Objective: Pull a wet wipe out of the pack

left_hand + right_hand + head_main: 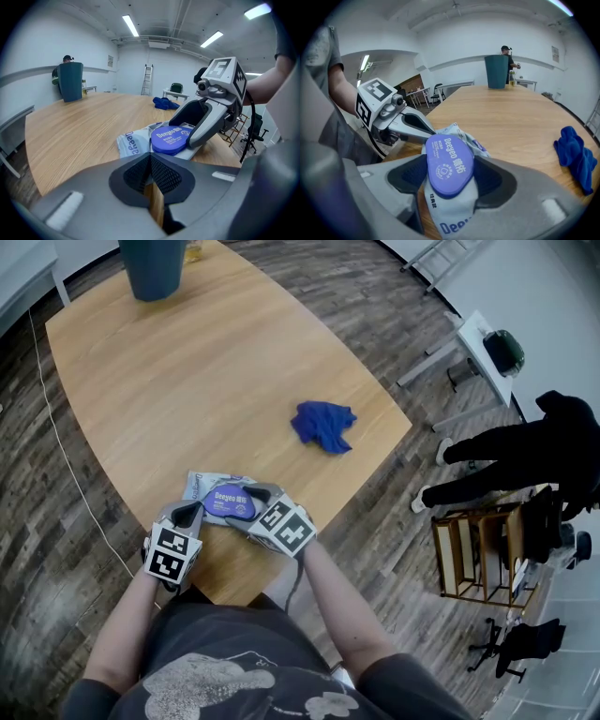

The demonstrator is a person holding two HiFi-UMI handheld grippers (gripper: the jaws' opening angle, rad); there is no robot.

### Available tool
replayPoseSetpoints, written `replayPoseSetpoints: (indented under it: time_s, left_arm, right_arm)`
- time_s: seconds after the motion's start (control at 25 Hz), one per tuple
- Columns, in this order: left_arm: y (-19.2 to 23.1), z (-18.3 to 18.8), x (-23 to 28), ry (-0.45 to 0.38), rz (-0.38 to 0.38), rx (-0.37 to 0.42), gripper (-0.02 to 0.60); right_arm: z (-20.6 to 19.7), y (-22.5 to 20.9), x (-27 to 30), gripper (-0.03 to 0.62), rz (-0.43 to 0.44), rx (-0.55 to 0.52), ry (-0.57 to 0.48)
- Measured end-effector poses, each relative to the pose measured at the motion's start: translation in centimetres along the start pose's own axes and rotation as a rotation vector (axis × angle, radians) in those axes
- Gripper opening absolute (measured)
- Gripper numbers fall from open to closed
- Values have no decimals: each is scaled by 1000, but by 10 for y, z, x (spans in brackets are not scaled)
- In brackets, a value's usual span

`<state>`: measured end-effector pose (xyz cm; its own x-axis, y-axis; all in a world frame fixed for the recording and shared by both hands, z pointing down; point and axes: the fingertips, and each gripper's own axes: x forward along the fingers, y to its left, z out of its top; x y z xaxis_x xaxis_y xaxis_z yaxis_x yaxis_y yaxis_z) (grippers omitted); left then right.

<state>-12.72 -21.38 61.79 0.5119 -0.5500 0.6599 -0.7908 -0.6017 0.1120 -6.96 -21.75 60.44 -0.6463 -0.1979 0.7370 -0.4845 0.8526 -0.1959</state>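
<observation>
While the pack (202,486) lies flat at the near edge of the table (187,381), your right gripper (449,178) has its jaws closed across it at the blue lid (447,154). Your left gripper (150,174) sits just beside the pack, jaws pressed together on nothing. Expect a light, soft pouch that buckles and slides, stiff only at the closed lid: likely pin the pouch, lift the lid by its edge, then pinch the limp, damp wipe.

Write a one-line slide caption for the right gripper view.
Right gripper grips the wet-wipe pack across its closed purple lid on the wooden table, left gripper alongside.
</observation>
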Motion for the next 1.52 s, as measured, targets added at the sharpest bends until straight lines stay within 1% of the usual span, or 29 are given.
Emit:
replayPoseSetpoints:
  time_s: [0.16, 0.24, 0.32, 0.4, 0.56, 0.64, 0.68, 0.76, 0.8, 0.84, 0.92, 1.08, 1.2, 1.36, 1.52]
  left_arm:
    - [2, -1, 1, 7, 10, 12, 17]
    - [3, -1, 1, 4, 11, 12, 18]
    - [2, -1, 2, 4, 10, 13, 18]
    - [2, -2, 2, 6, 8, 12, 18]
    - [1, -2, 1, 4, 4, 17, 18]
    - [2, -2, 1, 4, 4, 17, 18]
    - [2, -2, 2, 4, 4, 17, 18]
    - [2, -2, 2, 4, 4, 17, 18]
    - [2, -2, 2, 4, 3, 18, 18]
    - [3, -2, 1, 5, 4, 19, 18]
    - [4, -1, 2, 5, 3, 20, 18]
    - [3, -1, 2, 6, 2, 19, 18]
    - [2, -1, 3, 5, 1, 18, 18]
    - [0, -2, 2, 3, -4, 24, 18]
    - [0, -1, 1, 2, -8, 29, 18]
  right_arm:
    - [5, -4, -5, 302, 73, 142, -60]
    - [8, -5, -7, 304, 82, 155, -71]
    - [9, -5, -8, 304, 63, 135, -67]
    - [12, -3, -10, 304, 11, 85, -63]
    - [21, 0, -21, 299, -142, -65, -97]
    - [27, 1, -26, 278, -192, -145, -109]
    - [29, 3, -28, 259, -209, -183, -112]
    - [34, 5, -31, 194, -249, -252, -120]
    - [37, 4, -33, 145, -279, -284, -124]
    - [39, 2, -34, 72, -309, -314, -125]
    - [41, -3, -34, 74, -343, -345, -130]
    - [46, -13, -37, 74, -353, -310, -150]
    - [52, -26, -37, 78, -390, -299, -161]
    - [57, -49, -34, 96, -454, -275, -171]
    - [59, -65, -29, 124, -474, -237, -179]
